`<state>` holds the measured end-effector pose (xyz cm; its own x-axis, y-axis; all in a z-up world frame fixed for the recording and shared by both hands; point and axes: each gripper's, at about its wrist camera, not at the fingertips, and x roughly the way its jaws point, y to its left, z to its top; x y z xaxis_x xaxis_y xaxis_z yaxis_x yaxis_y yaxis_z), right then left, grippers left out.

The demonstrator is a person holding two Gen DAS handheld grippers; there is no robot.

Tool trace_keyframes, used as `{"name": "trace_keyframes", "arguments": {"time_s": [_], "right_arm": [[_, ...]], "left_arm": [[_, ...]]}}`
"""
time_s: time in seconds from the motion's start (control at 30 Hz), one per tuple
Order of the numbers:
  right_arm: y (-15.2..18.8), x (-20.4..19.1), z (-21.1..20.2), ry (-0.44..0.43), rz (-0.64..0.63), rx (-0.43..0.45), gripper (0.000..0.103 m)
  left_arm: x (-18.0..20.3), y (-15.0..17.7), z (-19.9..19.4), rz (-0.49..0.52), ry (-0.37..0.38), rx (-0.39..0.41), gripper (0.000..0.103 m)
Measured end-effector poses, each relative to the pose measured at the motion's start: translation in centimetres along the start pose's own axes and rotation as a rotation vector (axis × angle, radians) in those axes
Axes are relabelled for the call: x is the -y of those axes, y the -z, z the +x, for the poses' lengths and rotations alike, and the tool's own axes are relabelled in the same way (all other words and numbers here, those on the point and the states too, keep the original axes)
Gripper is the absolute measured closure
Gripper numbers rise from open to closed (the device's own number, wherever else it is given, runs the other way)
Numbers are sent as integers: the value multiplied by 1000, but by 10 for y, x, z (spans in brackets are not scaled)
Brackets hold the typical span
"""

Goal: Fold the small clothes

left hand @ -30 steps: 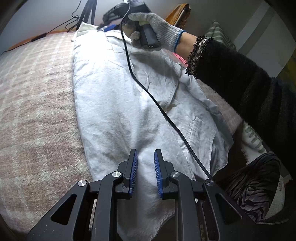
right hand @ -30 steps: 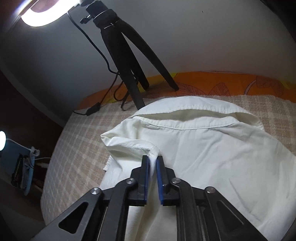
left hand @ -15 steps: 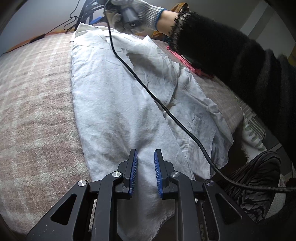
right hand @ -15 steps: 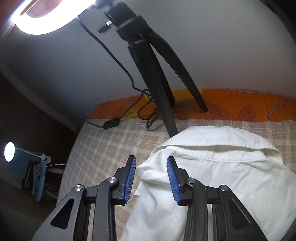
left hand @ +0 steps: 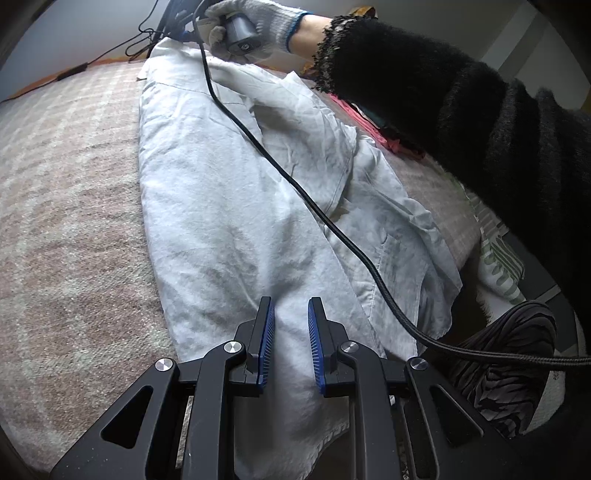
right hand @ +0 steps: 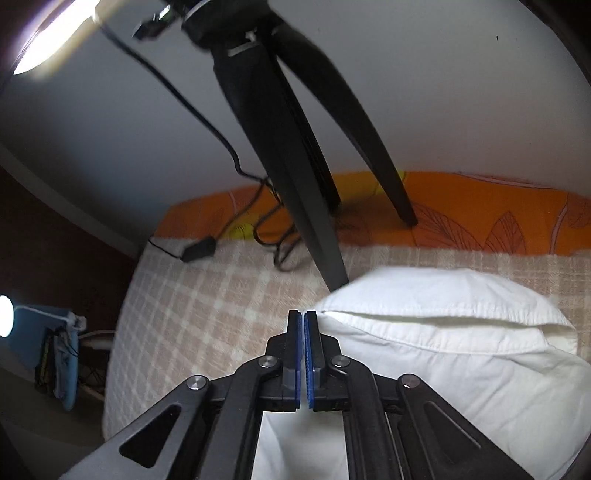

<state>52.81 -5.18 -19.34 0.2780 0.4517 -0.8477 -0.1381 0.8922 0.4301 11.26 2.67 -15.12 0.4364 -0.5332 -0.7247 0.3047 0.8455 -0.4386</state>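
A white shirt (left hand: 229, 206) lies lengthwise on the checked blanket (left hand: 66, 221), collar at the far end. My left gripper (left hand: 291, 325) hovers over the near hem with its jaws a little apart, and cloth shows through the gap. A gloved hand (left hand: 258, 18) with a black sleeve holds my right gripper at the collar. In the right wrist view, my right gripper (right hand: 304, 332) is shut, pads together, just left of the collar (right hand: 443, 306). The collar's corner lies beside the tips, and I see no cloth between the pads.
A black tripod (right hand: 295, 155) stands on the blanket just behind the collar, with a cable (right hand: 266, 236) and a lit lamp (right hand: 48, 48) above. The right gripper's black cable (left hand: 295, 184) trails across the shirt. Dark striped clothing (left hand: 509, 350) and pink cloth (left hand: 369, 122) lie at the right.
The right gripper let go of the shirt fold it pinched, opened, moved to the collar's left end near the tripod, and shut. The left gripper has not moved.
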Motion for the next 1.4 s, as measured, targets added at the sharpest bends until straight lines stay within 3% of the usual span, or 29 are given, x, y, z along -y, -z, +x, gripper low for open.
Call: {"name": "trace_keyframes", "arguments": {"time_s": [0.17,0.23,0.33,0.43,0.5,0.63,0.8,0.9,1.03,1.13,1.27,1.4], "right_arm": [[1,4,12,109,-56,42,103],[4,3,4,81,-67,51,98],[9,-6,-26,120,-135,98,86],[35,-18,-57,-20,-172,100,86],[49,-22,-59,-36,-206,62,86],[60,-26,-36,33,-247,9,85],[53,-4,-12,162,-163,-6,83],[57,-1,-24,163,-124,14,83],[71,-3,-89,133,-93,104,65],[90,-4,-150,83,-62,166,64],[130,-4,-226,93,-45,246,59],[180,0,-278,124,-39,300,55]], "left_arm": [[1,0,0,5,-6,-2,86],[3,-1,0,14,-10,-3,86],[3,-1,1,7,-10,-3,86],[3,-1,1,-4,-9,-4,86],[3,0,2,5,-17,0,86],[8,2,2,22,-33,4,86],[18,8,2,55,-31,-15,86],[33,22,4,108,-19,-33,86],[49,36,4,174,9,-51,86],[55,44,4,190,21,-57,86],[69,55,6,237,33,-79,86],[89,56,-10,297,35,-16,86]]}}
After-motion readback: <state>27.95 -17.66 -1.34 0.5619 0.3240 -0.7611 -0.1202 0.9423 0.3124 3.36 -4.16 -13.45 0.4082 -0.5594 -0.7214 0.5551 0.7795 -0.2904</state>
